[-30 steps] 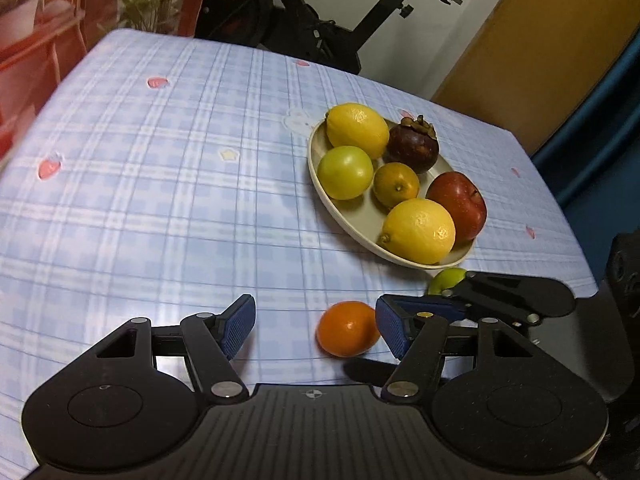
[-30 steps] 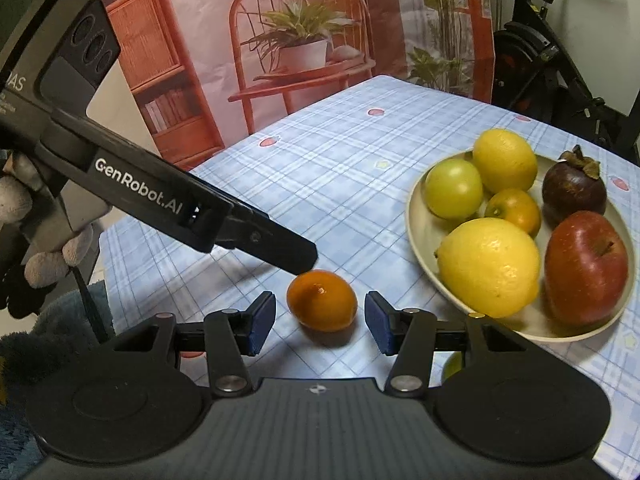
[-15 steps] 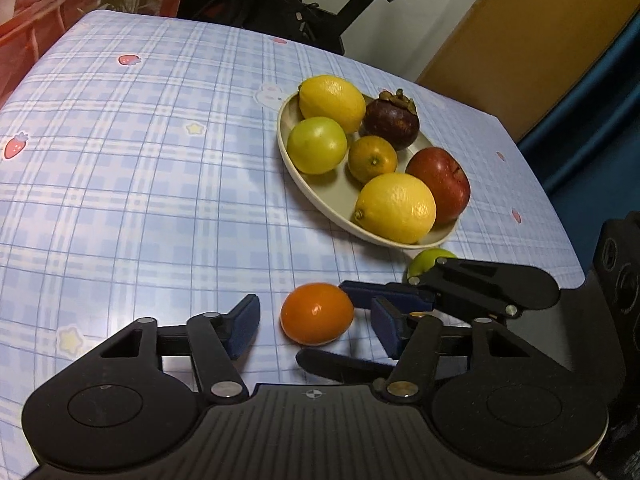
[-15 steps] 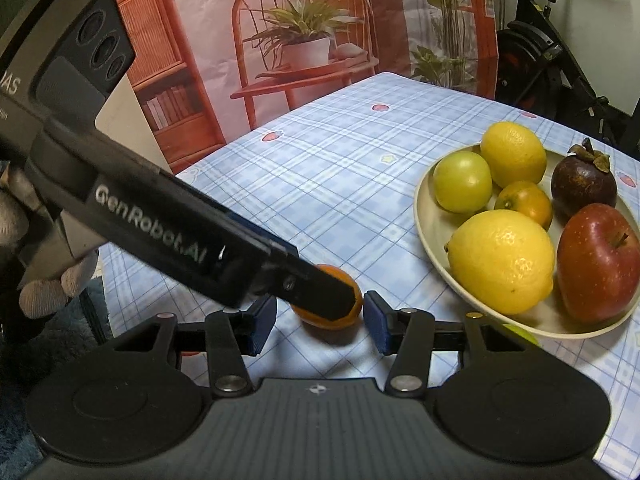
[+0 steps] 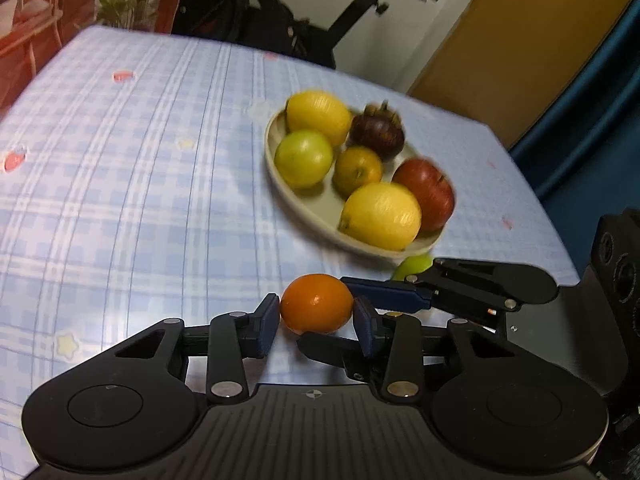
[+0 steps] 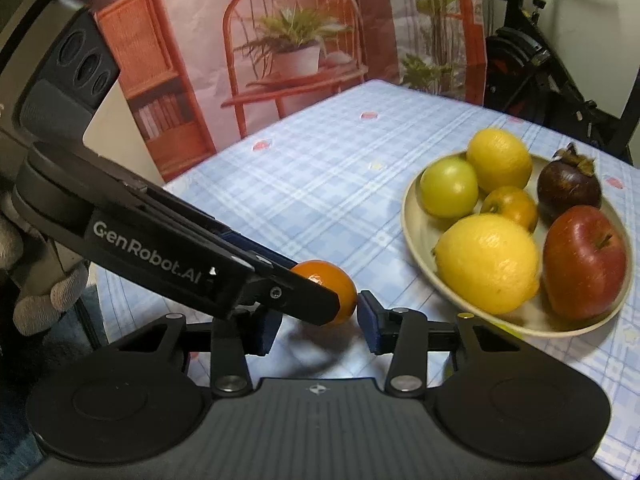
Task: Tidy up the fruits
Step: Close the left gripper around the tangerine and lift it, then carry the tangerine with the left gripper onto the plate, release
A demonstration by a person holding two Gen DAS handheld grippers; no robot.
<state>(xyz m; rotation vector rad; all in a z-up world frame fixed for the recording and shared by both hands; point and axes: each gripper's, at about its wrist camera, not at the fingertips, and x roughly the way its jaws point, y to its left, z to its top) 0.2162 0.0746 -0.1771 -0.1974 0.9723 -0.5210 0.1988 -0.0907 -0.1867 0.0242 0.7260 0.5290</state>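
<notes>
A small orange [image 5: 316, 308] lies on the blue checked tablecloth in front of a beige plate [image 5: 320, 208]. My left gripper [image 5: 316, 311] is closing, and both blue pads press the orange's sides. My right gripper [image 6: 320, 320] comes in crosswise and is closing too. The orange [image 6: 344, 286] sits between its pads: the right pad touches it, and the left gripper's finger [image 6: 304, 300] hides the other side. The plate [image 6: 424, 228] holds two lemons, a green fruit, a small orange, a mangosteen and a red apple.
A small green fruit [image 5: 414, 266] lies on the cloth between the plate and the right gripper's arm. A gloved hand [image 6: 48, 292] holds the left gripper at the table's near corner. An exercise bike [image 5: 320, 20] stands beyond the far edge.
The left gripper's jaws came together from wide apart onto the orange. The right gripper's jaws narrowed around the same orange. The left gripper's finger now covers part of the orange in the right wrist view.
</notes>
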